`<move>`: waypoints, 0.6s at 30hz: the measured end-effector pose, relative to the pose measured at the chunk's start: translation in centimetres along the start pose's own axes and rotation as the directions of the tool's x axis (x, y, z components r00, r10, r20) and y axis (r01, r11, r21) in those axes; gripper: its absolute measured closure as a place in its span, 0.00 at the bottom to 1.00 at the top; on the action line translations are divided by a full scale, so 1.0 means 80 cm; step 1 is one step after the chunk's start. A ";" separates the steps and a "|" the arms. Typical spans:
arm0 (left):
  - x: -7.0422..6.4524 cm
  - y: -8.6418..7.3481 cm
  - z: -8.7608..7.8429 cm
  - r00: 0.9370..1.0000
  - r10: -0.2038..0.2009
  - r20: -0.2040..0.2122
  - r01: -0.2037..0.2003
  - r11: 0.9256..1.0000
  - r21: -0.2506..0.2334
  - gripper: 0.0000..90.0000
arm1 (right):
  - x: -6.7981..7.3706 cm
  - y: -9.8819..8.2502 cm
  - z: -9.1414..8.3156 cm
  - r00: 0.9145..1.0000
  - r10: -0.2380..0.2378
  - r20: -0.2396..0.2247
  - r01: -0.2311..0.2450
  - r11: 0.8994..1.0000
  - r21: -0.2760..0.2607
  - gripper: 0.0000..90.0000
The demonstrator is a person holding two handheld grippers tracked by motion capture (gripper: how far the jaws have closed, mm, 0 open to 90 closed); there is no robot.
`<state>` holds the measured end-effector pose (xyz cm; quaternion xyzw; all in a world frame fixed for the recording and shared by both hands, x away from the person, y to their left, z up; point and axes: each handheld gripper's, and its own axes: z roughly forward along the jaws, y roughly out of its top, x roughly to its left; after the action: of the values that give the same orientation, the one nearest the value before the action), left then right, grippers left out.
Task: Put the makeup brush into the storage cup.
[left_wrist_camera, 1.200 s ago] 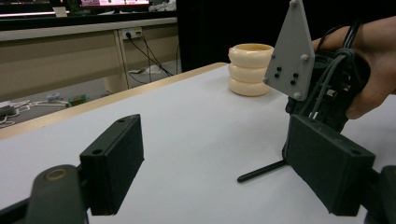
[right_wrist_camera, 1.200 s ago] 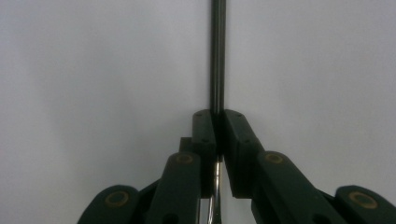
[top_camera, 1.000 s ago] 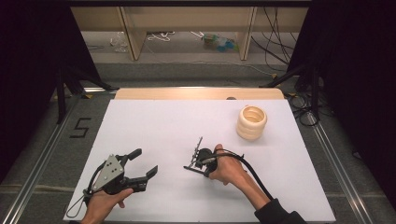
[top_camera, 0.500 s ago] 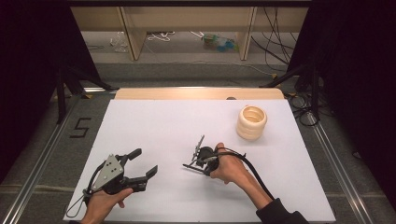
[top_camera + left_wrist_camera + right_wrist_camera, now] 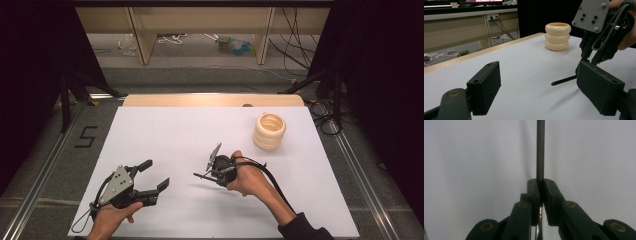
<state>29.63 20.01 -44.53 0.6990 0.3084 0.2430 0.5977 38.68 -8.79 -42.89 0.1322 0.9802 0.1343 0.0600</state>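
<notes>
Right claw (image 5: 199,176), low centre of the high view: jaws pressed together on a thin dark rod (image 5: 540,150), pointing left just above the white counter (image 5: 190,130). Left claw (image 5: 156,176), lower left: jaws wide apart, nothing between. Cream ring stack (image 5: 269,131) upright at centre right, well apart from both.

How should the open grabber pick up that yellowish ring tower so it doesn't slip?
Probably from the side, with the left gripper held level and its open jaws either side of the ring tower at a groove between two rings. It stands upright on the white table, and the bulging rings above and below should stop the jaws sliding.
</notes>
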 end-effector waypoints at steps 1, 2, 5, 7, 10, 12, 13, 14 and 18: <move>-0.001 0.000 -0.001 1.000 0.004 0.000 -0.004 1.000 0.010 0.22 | 0.002 0.000 0.000 1.000 0.011 -0.015 -0.011 1.000 -0.014 0.93; -0.001 0.000 0.000 1.000 0.009 0.003 -0.009 1.000 0.013 0.22 | 0.005 0.001 -0.001 1.000 0.022 -0.011 -0.022 1.000 -0.012 0.93; -0.002 0.000 0.001 1.000 0.016 0.014 -0.016 1.000 0.020 0.21 | 0.008 0.001 -0.005 1.000 0.015 -0.013 -0.015 1.000 -0.015 0.93; -0.002 -0.001 0.001 0.999 0.027 0.024 -0.028 0.999 0.031 0.21 | 0.008 0.001 -0.007 1.000 -0.007 0.002 0.007 1.000 -0.016 0.93; -0.004 -0.003 0.003 0.999 0.015 0.033 -0.016 0.999 0.045 0.21 | 0.012 0.003 -0.010 1.000 -0.004 -0.007 0.004 1.000 -0.029 0.93; -0.005 -0.003 0.005 0.998 0.038 0.042 -0.040 0.998 0.053 0.21 | 0.011 0.003 -0.012 0.999 -0.048 0.014 0.048 0.998 -0.029 0.93; -0.007 -0.004 0.006 0.998 0.032 0.046 -0.034 0.998 0.053 0.21 | 0.011 0.003 -0.012 0.999 -0.048 0.014 0.048 0.998 -0.029 0.93; -0.008 -0.004 0.006 0.998 0.048 0.049 -0.051 0.997 0.061 0.21 | 0.012 0.003 -0.013 0.998 -0.054 0.016 0.055 0.998 -0.032 0.93; -0.011 -0.004 0.009 0.997 0.044 0.064 -0.049 0.996 0.071 0.21 | 0.020 0.007 -0.019 0.996 -0.088 0.025 0.089 0.996 -0.033 0.93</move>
<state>29.44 18.92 -44.95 0.7346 0.2818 0.2235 0.5754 37.03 -8.19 -41.42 0.0892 0.9819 0.1468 0.0797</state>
